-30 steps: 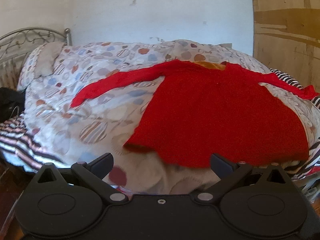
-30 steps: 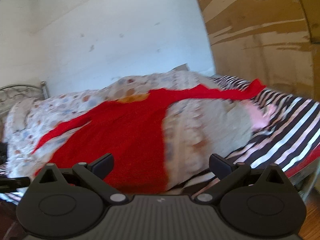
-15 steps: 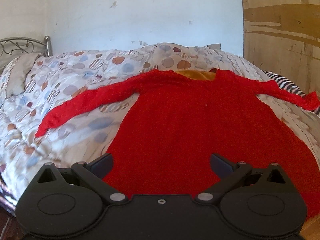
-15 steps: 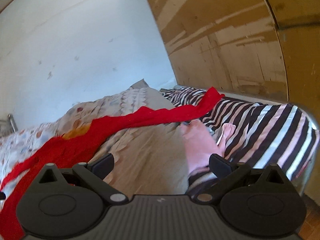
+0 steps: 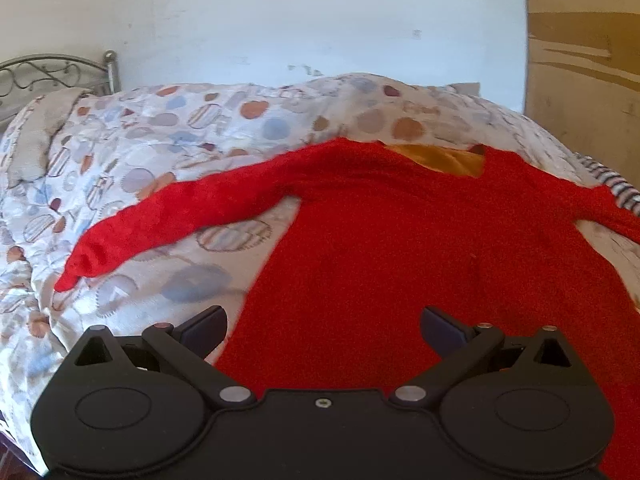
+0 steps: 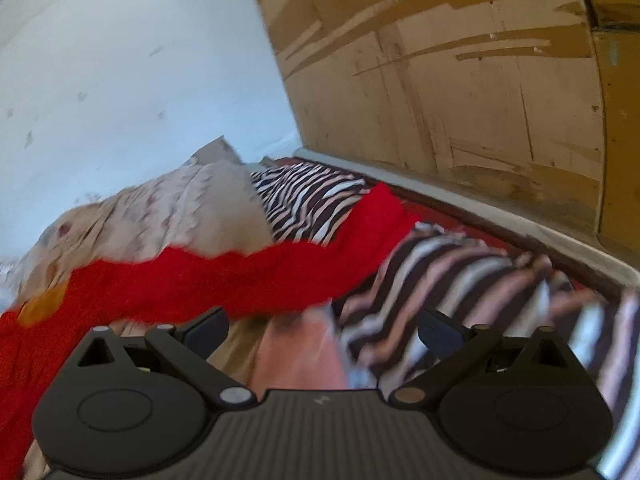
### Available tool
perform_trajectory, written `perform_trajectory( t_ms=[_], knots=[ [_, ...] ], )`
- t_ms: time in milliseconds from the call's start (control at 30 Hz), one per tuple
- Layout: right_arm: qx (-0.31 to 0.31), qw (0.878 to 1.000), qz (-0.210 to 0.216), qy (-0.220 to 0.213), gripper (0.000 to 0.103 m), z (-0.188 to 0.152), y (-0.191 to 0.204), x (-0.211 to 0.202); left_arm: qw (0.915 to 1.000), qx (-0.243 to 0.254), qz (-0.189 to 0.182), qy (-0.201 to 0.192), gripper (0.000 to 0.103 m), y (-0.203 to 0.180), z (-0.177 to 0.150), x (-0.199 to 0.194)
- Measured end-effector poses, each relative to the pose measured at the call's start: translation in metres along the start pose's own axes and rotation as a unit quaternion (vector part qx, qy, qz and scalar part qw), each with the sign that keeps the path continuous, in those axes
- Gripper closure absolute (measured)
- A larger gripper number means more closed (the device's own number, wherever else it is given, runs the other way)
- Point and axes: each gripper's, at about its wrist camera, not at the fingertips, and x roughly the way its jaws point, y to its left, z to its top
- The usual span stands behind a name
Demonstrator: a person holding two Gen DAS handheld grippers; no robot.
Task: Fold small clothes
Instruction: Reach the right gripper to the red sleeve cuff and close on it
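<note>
A: Where is the sweater?

B: The red sweater (image 5: 420,248) lies flat on the quilt (image 5: 168,152) that covers the bed, front down or up I cannot tell. Its collar end is toward the white wall (image 5: 280,16), and an orange lining (image 5: 440,158) shows inside the neck.

A: And the sleeves?

B: One sleeve (image 5: 180,216) stretches out to the left across the quilt's spotted pattern, its cuff pointing down toward the quilt's edge. The other sleeve (image 6: 304,264) runs out to the right, off the quilt and onto a striped sheet (image 6: 460,280), with its cuff near the base of the wooden panel wall (image 6: 460,80).

A: What is the left claw doing?

B: The left claw (image 5: 324,326) is spread wide, nothing between its fingers. It hangs over the lower part of the sweater's body, close to the left side edge.

A: The right one?

B: The right claw (image 6: 322,326) is spread wide too and holds nothing. It points at the spot just below the right sleeve, where something pink (image 6: 300,356) lies between the quilt and the striped sheet. That view is blurred, so I cannot say what the pink thing is.

A: Anything else around?

B: A metal headboard (image 5: 52,76) at the far left, with a pillow (image 5: 40,136) lying against it.
</note>
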Motion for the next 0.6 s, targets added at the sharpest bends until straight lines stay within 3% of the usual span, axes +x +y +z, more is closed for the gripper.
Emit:
perform_trajectory(
  t_ms=[267, 367, 433, 600],
  knots=[
    [0.081, 0.995, -0.062, -0.007, 0.037, 0.033, -0.029, 0.069, 0.9998, -0.005, 0.017, 0.002, 0.001, 0.015, 0.014, 0.017],
    [0.103, 0.992, -0.078, -0.011, 0.063, 0.037, -0.036, 0.086, 0.9999, -0.003, 0.017, 0.0, 0.0, 0.019, 0.018, 0.019],
    [0.108, 0.991, -0.084, -0.009, 0.093, 0.04, -0.04, 0.092, 0.9998, -0.003, 0.018, -0.003, 0.0, 0.021, 0.019, 0.02],
    [0.114, 0.985, -0.105, -0.075, 0.096, 0.049, -0.031, 0.059, 0.9998, -0.008, 0.015, -0.007, 0.0, 0.03, 0.021, 0.017]
  ],
)
